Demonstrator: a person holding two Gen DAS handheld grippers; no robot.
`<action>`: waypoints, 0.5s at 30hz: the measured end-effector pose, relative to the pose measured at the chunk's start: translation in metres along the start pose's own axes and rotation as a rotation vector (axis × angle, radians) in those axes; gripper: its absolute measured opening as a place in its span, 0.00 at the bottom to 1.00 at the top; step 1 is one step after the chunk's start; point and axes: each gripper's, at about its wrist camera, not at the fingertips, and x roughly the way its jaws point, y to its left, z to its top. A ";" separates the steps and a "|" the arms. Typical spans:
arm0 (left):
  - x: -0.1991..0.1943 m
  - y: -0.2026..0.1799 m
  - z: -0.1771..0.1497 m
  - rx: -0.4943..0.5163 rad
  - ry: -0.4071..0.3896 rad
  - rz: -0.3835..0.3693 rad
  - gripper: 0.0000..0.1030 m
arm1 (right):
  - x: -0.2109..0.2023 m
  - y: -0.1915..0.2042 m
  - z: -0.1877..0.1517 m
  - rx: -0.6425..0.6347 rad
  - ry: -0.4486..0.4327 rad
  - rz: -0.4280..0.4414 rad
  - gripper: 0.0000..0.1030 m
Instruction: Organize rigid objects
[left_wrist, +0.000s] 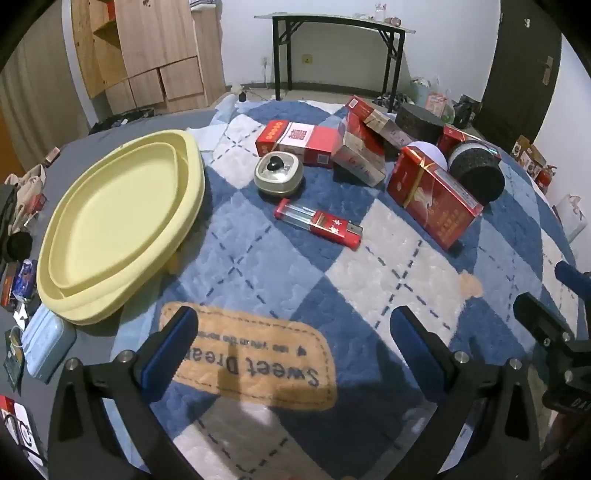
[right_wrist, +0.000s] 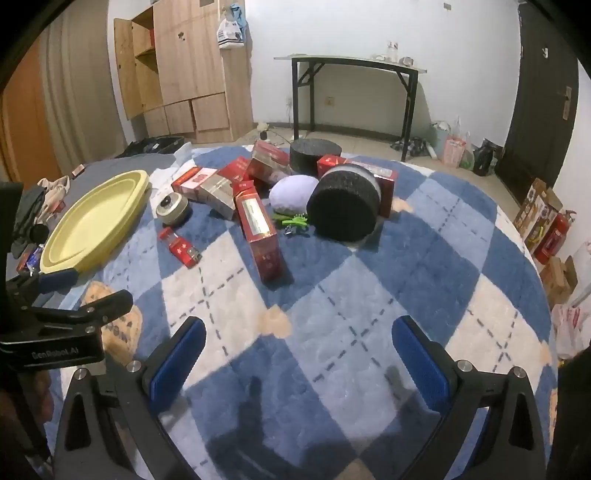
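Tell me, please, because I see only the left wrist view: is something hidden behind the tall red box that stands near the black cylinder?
Observer: Yes. In the right wrist view a small green clip lies on the blanket, between the red box and the black cylinder.
Operator: Does the right claw hold anything?
Observer: No. The right claw is open and empty, above the blanket.
Operator: And the pale round thing, what is around it?
Observer: The pale round object lies just behind the green clip, left of the black cylinder.
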 end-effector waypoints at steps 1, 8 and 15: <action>0.000 0.000 -0.001 -0.004 0.003 -0.001 1.00 | 0.001 0.000 0.000 -0.002 0.001 -0.003 1.00; 0.006 -0.006 -0.001 -0.008 0.031 -0.006 1.00 | 0.005 -0.005 -0.013 0.008 0.013 -0.019 1.00; 0.003 -0.005 -0.004 -0.009 0.028 -0.013 1.00 | 0.010 -0.013 -0.014 0.027 0.032 -0.015 1.00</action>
